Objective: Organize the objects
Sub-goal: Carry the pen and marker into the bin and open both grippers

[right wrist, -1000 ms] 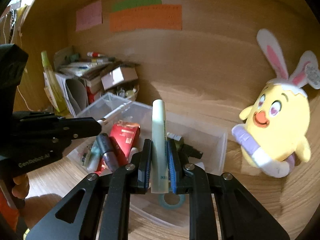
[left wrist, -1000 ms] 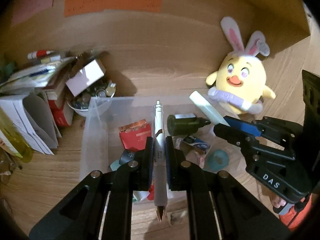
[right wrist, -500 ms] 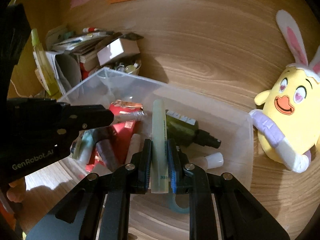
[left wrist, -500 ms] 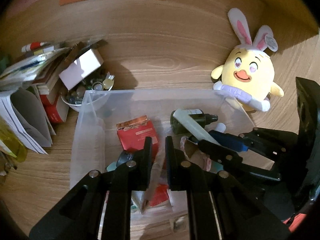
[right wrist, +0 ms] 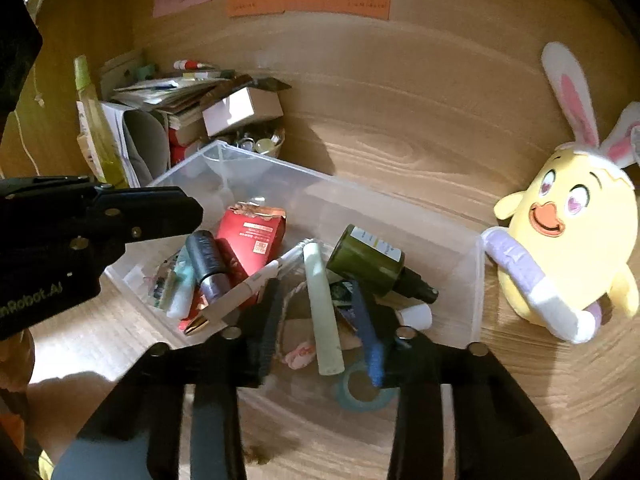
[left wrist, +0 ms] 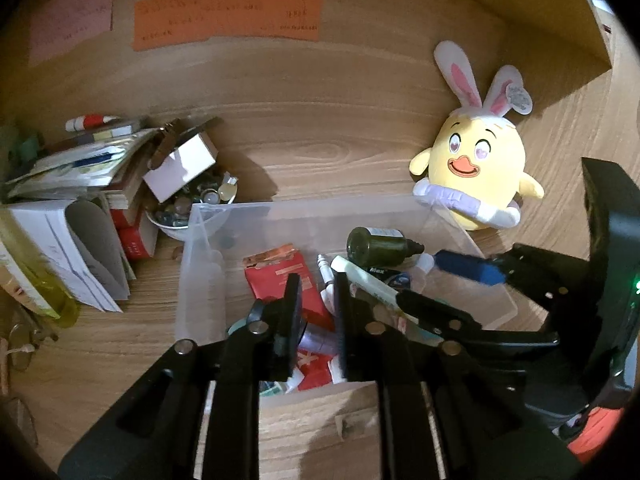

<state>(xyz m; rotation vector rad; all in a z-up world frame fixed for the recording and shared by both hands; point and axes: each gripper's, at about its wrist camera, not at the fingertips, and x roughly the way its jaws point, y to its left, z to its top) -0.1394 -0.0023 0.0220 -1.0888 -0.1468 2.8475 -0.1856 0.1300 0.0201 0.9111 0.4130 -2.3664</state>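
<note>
Right gripper (right wrist: 318, 322): jaws opening, well apart. A pale green tube (right wrist: 322, 312) lies lengthwise between the fingers (right wrist: 264, 328), touching neither pad as far as the right wrist view shows; it rests on the clutter inside the clear plastic bin (right wrist: 476, 280). Just below the fingertips, a ring of blue tape (right wrist: 360, 390) sits at the bin's near edge. Left of the left finger, a white pen (right wrist: 248, 286) with a gold tip lies slanted across a red packet (right wrist: 252, 240), beside a dark cylinder (right wrist: 206, 266). Beyond the right finger, a dark green bottle (right wrist: 368, 260) with a black nozzle lies on its side. Further right, outside the bin, a yellow plush chick (right wrist: 568, 240) with rabbit ears sits upright on the wooden desk (right wrist: 400, 140).

Left gripper (left wrist: 316, 312): jaws opening, a narrow gap, nothing pressed between the pads. Its fingertips hang over the bin. Ahead of the tips, in the left wrist view, lie the pen (left wrist: 325, 276), the red packet (left wrist: 280, 276) and the green tube (left wrist: 370, 286), all inside the bin. The green bottle (left wrist: 380, 246) lies farther in, near the back wall.

Left of the bin: a white bowl (left wrist: 188, 216) of small round objects with a small box (left wrist: 180, 168) resting on it, then stacked papers (left wrist: 68, 184). On the far wall, an orange note (left wrist: 228, 16).
</note>
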